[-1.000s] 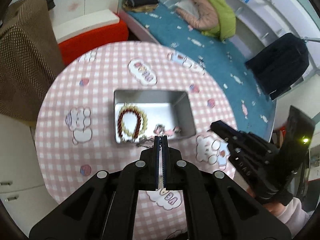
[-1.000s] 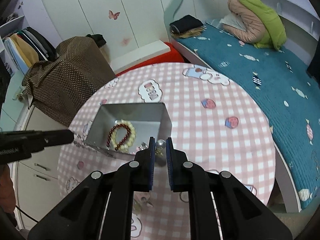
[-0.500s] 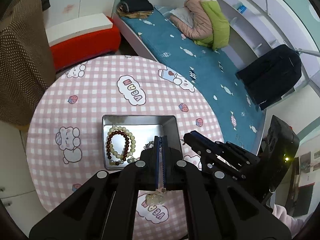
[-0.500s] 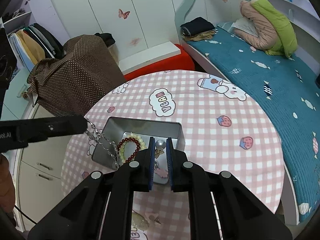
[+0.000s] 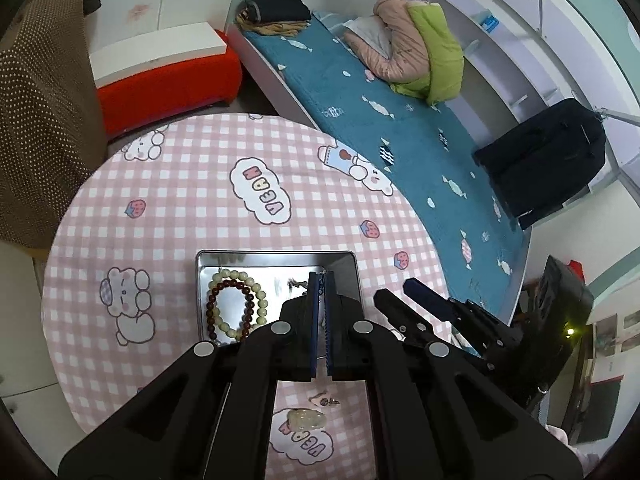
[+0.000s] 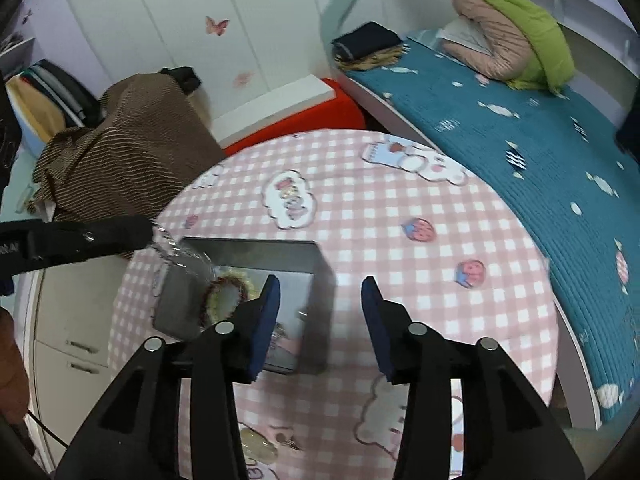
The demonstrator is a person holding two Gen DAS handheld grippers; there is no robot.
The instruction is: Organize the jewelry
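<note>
Left wrist view: left gripper (image 5: 320, 280) nearly closed, pinching a thin chain (image 5: 297, 282) above the tin (image 5: 276, 258); bead bracelets (image 5: 234, 306) lie inside; a pale pendant (image 5: 306, 419) rests loose on the table (image 5: 180, 184).
Right wrist view: right gripper (image 6: 320, 292) spread wide, empty, beside the tin (image 6: 248, 248).
Handling: chain light, limp, slippery; probably best pinched mid-length.

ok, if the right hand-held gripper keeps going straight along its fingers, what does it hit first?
Probably the pink checked tablecloth, just right of the metal tin; the open right hand-held gripper straddles the tin's right wall. Depth unclear.
</note>
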